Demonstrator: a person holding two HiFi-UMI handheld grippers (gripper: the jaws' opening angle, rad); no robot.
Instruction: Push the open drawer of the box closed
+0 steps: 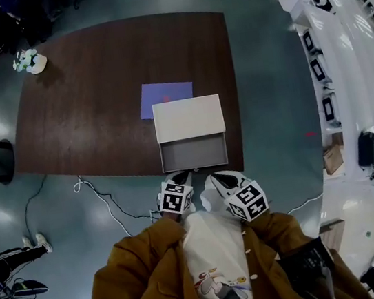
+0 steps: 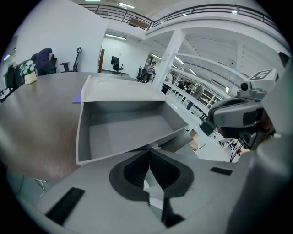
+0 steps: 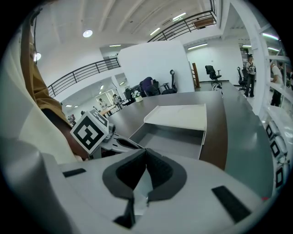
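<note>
A white box (image 1: 188,117) stands at the near edge of a dark wooden table (image 1: 84,112), its grey drawer (image 1: 193,153) pulled out toward me and empty. Both grippers hang just short of the drawer's front. My left gripper (image 1: 179,179) is shut with nothing in it; in the left gripper view its jaws (image 2: 149,151) meet right before the drawer's front wall (image 2: 114,154). My right gripper (image 1: 220,177) is shut and empty too. The right gripper view shows its jaws (image 3: 145,151) closed, with the drawer (image 3: 171,141) and box top (image 3: 178,116) ahead.
A purple sheet (image 1: 164,97) lies under the box's far side. A small potted plant (image 1: 29,61) sits at the table's far left corner. Cables (image 1: 108,202) trail on the floor near my feet. White shelving (image 1: 351,86) runs along the right.
</note>
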